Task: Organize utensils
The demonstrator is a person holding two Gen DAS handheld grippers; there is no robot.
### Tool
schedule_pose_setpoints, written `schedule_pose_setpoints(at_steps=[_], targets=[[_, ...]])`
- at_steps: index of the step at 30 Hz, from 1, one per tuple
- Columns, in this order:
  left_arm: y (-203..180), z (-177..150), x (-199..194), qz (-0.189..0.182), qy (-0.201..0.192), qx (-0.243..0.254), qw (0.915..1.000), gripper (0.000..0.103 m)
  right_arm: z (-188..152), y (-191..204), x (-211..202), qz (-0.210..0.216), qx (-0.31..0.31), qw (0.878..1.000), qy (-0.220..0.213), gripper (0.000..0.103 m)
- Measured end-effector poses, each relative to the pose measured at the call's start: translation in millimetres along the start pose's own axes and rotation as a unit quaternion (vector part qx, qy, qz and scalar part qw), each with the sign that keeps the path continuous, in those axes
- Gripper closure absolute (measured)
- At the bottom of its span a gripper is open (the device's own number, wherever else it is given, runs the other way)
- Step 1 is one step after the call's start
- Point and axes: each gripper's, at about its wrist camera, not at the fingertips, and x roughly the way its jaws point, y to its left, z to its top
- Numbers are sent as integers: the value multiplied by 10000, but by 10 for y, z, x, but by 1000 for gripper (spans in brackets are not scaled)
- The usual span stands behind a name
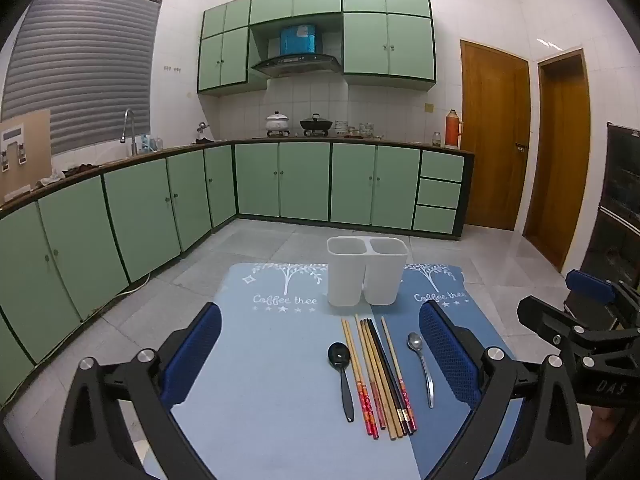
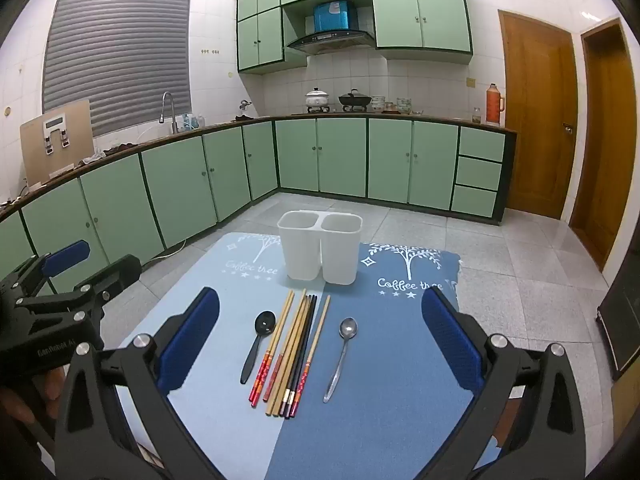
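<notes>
Mat (image 1: 256, 360) edges uncovered; chopsticks (image 1: 380, 376) central; both grippers' jaws spread, holding nothing.

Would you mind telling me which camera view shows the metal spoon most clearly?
The right wrist view: the metal spoon lies well clear of both gripper fingers, seen whole. The left wrist view shows the whole spoon too, but crowded against that gripper's right finger.

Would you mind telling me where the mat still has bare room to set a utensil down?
Bare patches: left of the black spoon on the light mat, and right of the metal spoon on the dark mat. Crowded: the centre, where chopsticks lie between the spoons, just before the white holder.
</notes>
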Motion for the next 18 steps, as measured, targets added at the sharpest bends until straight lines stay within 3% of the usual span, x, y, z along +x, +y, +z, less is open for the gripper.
schedule_pose_setpoints(at_steps=[18], targets=[[29, -10, 2, -2, 3, -30, 10000, 6, -2, 1, 4, -4, 8, 10000, -2, 5]])
